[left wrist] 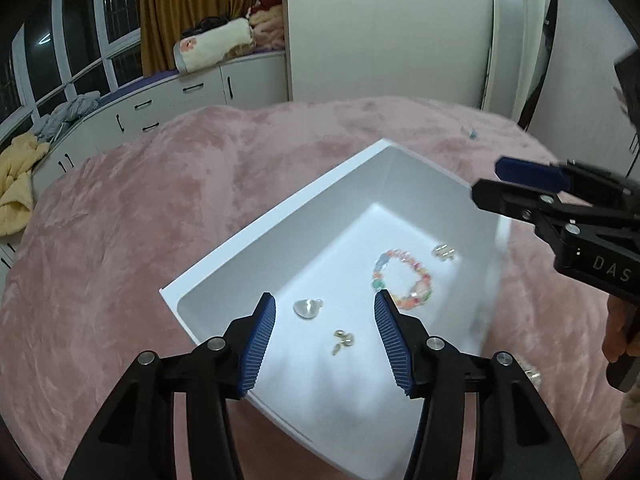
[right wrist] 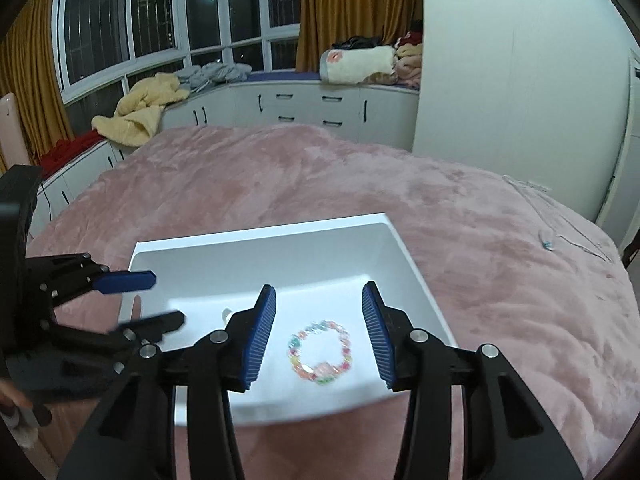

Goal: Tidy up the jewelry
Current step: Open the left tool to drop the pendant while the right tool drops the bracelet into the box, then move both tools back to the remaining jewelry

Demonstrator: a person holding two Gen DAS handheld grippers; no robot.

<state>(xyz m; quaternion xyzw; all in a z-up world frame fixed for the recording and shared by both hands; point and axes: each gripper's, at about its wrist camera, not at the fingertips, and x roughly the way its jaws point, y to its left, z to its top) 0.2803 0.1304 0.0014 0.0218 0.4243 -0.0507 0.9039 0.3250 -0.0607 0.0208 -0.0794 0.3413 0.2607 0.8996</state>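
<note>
A white bin (left wrist: 280, 216) sits on a pink bed (left wrist: 160, 200), apparently serving as the collection point for jewelry. Both the left tongs (left wrist: 325, 340) and right tongs (right wrist: 319, 334) are spread wide and empty above it. The beaded bracelet (right wrist: 320, 352) lies on the bin floor at lower centre, framed between the right tongs; a clear pendant (left wrist: 307, 307) and small earrings (left wrist: 343, 341) rest between the left tongs.

Pink plush blanket (right wrist: 280, 184) fills frame center. White drawer cabinets (right wrist: 304, 108) at 12 o'clock, yellow towel (right wrist: 136, 112) at 10, mustard curtains (right wrist: 356, 4) behind.
</note>
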